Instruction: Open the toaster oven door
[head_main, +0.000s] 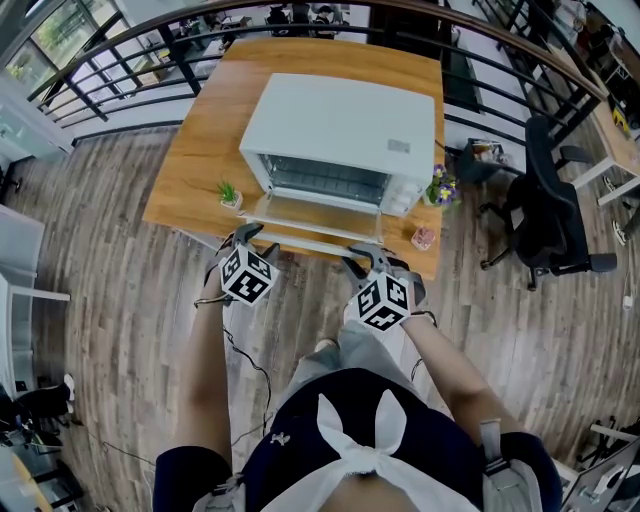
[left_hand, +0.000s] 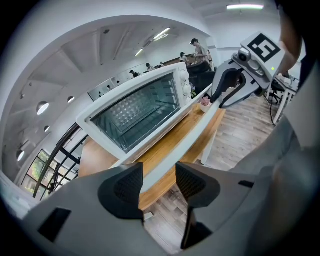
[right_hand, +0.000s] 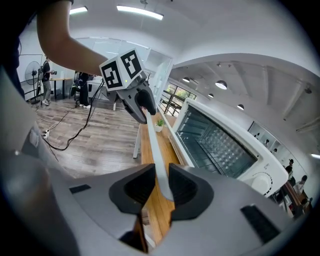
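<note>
While the toaster oven door (head_main: 318, 212) lies folded down over the table (head_main: 200, 170) edge, its handle (right_hand: 153, 140) runs left-right thru both tools: right gripper (right_hand: 160, 176) clamps it, left gripper (left_hand: 159, 174) straddles it w/ jaws wide

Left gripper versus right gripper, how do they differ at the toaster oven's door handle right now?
The left gripper holds its jaws wide, loose around the door handle; the right gripper has them narrower, closed on it. The left gripper is near the handle's left end, the right gripper near its right end. Both meet the same bar of the lowered door.
</note>
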